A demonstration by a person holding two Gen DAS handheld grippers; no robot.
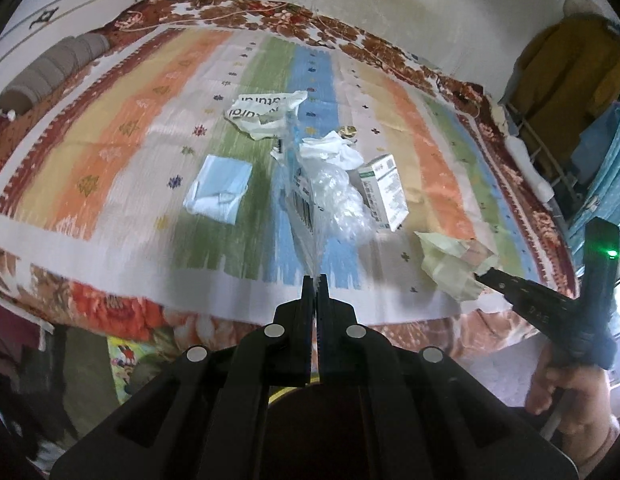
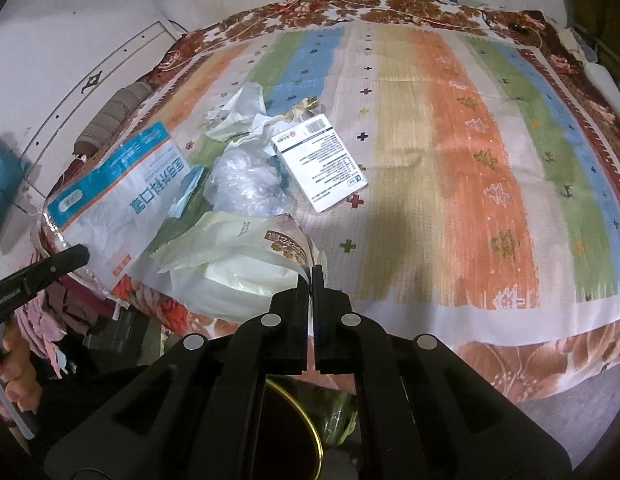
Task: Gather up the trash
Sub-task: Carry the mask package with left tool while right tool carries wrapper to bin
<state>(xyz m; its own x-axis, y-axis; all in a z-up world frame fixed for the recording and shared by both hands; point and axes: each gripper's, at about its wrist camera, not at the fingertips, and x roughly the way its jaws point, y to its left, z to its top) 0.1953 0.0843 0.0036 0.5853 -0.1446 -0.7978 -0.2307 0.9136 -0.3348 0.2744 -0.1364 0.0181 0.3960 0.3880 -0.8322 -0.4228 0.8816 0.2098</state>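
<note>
Two wrappers pinched at once: your left gripper point(image 1: 315, 282) clamps the mask bag point(image 2: 110, 200), right gripper point(image 2: 312, 274) clamps the cream wrapper point(image 2: 230, 256), both lifted over the bed's point(image 2: 430, 160) near edge. Keep both squeezed until they're over the bin point(image 2: 302, 436).

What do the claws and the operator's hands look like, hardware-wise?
Both claws are matte black plastic: the left claw and right claw have flat parallel fingers on angular linkages with round silver pivot pins. The right unit carries a green LED and embossed lettering. Bare hand grips its handle; no sleeve is visible.
</note>
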